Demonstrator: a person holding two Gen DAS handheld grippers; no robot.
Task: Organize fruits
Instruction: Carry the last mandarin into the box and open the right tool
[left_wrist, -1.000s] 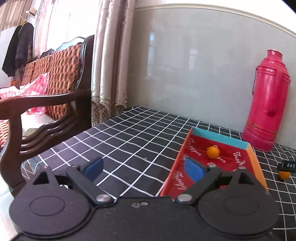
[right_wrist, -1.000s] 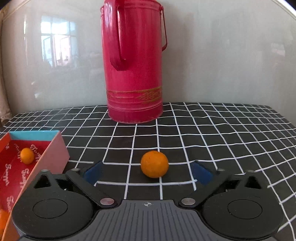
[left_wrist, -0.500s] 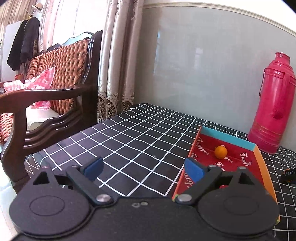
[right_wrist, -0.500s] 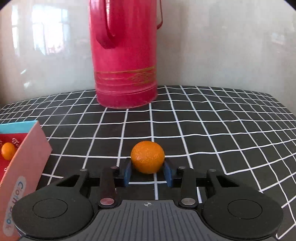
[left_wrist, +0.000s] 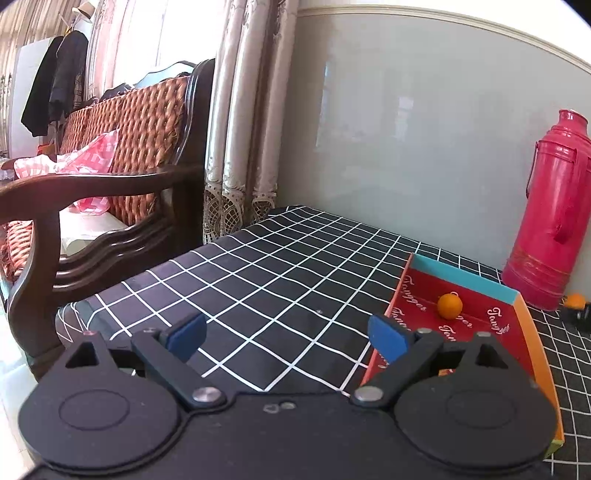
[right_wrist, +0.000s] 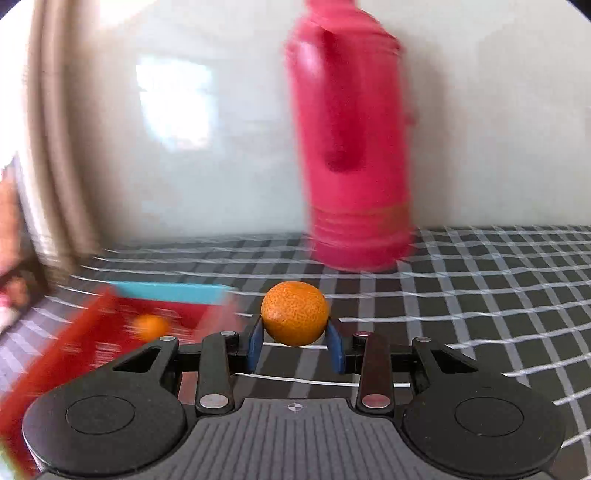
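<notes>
Right tongs (right_wrist: 295, 345) pinch the orange (right_wrist: 294, 313) between blue pads.

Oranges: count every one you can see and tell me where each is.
2. One orange is clamped between the right gripper's jaws; another lies in the red tray. The left gripper's body may hide more.

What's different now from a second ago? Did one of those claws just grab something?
Yes. The right claw closed its blue pads on the small round orange fruit that lay on the black checked tablecloth and has swung it left, toward the red cardboard box. The left claw stayed wide open and empty. The other small orange fruit still lies in the box, and the tall pink thermos flask hasn't moved.
</notes>
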